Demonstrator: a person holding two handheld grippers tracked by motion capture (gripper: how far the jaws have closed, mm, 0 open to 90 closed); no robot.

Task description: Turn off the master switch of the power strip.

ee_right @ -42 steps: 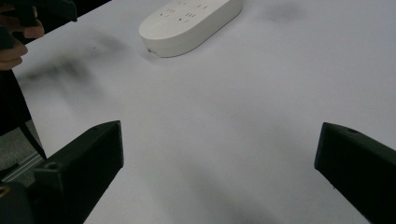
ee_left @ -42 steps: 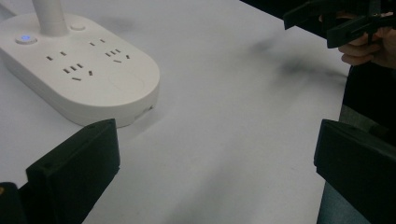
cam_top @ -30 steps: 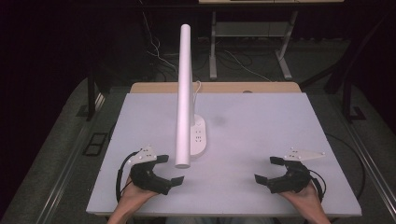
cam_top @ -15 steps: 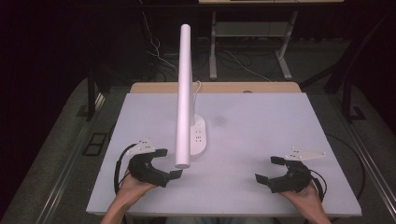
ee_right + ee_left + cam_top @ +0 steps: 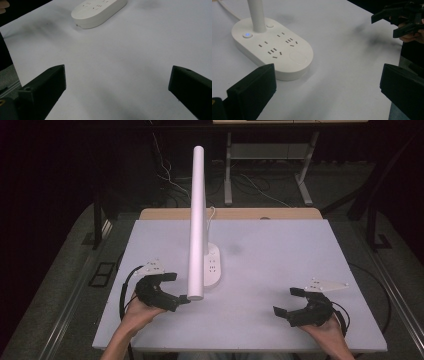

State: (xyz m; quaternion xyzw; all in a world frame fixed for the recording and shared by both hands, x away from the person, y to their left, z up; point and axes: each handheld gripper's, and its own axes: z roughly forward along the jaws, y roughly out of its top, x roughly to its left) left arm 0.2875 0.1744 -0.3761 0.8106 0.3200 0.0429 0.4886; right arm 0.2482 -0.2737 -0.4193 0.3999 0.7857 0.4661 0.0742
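Left gripper [image 5: 175,289] sits at the near-left of the white table [image 5: 280,255], held in the person's left hand [image 5: 137,312]. Jaws spread wide, nothing between them. They point right, toward the lamp. In the left gripper view both black jaws frame the lamp base [image 5: 272,47] with bare tabletop in the gap.

Lamp base sits left of table centre, just right of the left gripper, apart from it. It's a white oval with socket slots on top, a lit blue button [image 5: 247,35] and a plain round button [image 5: 270,25] either side of the stem. Its long axis runs roughly near-to-far on the table, with the stem at the far end and a white cord [image 5: 212,215] leaving toward the far edge.

Lamp arm [image 5: 197,222] is a long white tube. In the high view its near end overlaps the tip of the left gripper's near jaw; contact can't be judged.

Right gripper [image 5: 286,301] is at the near-right in the right hand [image 5: 327,332], well apart from the lamp. Jaws wide apart, empty, pointing left toward the base [image 5: 98,10].
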